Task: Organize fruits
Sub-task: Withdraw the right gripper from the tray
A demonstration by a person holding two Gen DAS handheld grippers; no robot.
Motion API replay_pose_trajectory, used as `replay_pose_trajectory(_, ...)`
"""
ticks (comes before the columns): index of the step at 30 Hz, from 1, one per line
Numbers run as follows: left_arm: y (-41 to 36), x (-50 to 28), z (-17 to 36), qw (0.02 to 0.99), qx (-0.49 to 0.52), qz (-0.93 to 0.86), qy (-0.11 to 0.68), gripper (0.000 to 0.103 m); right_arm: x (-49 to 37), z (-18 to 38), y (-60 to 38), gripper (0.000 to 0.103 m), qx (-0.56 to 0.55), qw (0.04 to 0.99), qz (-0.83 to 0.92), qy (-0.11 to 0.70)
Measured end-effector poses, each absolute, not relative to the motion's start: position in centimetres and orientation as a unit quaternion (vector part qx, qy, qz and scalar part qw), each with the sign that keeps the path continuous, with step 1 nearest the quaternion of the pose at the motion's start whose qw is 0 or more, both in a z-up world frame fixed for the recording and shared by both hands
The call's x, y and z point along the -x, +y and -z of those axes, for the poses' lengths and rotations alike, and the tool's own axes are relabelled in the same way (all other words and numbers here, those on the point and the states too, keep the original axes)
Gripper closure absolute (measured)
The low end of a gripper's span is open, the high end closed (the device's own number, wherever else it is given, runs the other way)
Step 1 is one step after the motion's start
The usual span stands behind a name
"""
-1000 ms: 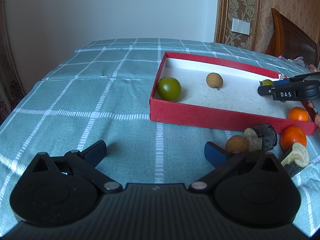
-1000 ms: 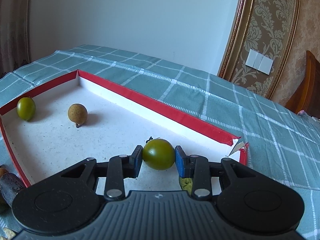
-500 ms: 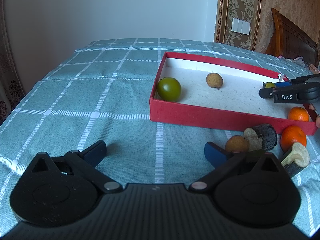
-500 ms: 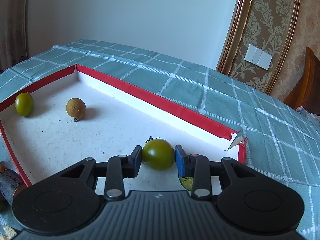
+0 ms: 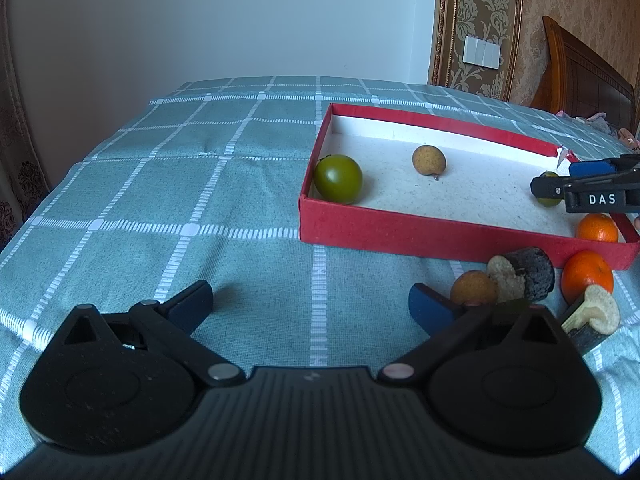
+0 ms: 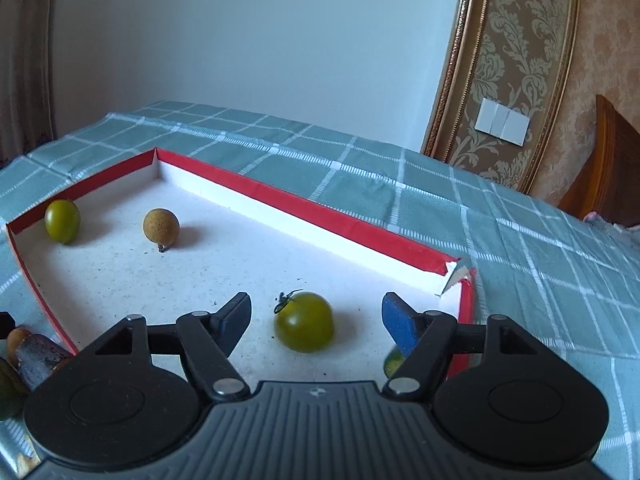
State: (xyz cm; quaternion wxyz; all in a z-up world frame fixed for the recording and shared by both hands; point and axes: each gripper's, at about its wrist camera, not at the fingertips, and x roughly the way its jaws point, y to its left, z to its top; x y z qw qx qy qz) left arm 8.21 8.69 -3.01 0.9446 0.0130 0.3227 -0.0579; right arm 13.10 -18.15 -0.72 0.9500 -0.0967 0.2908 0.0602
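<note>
A shallow red box [image 6: 304, 210] with a white floor lies on the checked cloth. My right gripper [image 6: 316, 312] hovers over its near right corner, jaws opening, pads clear of the green tomato [image 6: 305, 322] that rests on the floor between them. A second green tomato [image 5: 338, 179] and a brown longan [image 5: 429, 159] sit further left in the box [image 5: 440, 232]. An orange [image 5: 597, 227] lies in its near right corner. My left gripper [image 5: 310, 300] is open over bare cloth. Just right of it lie another longan [image 5: 473, 288] and an orange [image 5: 586, 277].
Dark stubby pieces with pale cut ends [image 5: 522, 274] lie outside the box beside the loose fruit. The green checked tablecloth [image 5: 160, 200] stretches left of the box. A wooden headboard [image 5: 584, 72] and a patterned wall stand at the far right.
My right gripper's jaws have spread apart and let go of the green tomato, which now sits on the box floor. The left gripper has not moved.
</note>
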Motion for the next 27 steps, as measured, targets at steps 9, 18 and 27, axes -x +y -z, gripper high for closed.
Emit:
replay_pose_trajectory(9, 8.7, -8.2, 3.0, 0.945, -0.013, 0.058, 0.323, 0.0, -10.3, 0.2, -19.6, 0.031, 0.074, 0.958, -0.051, 0.271)
replay_pose_trajectory(18, 8.8, -8.2, 3.1, 0.945, -0.011, 0.058, 0.321, 0.0, -5.1, -0.2, -22.3, 0.031, 0.033, 0.973, -0.029, 0.225)
replay_pose_trajectory(27, 8.8, -4.1, 2.6, 0.95, 0.037, 0.076, 0.301, 0.0, -1.8, 0.1, -25.0, 0.02, 0.0, 0.98, -0.002, 0.198)
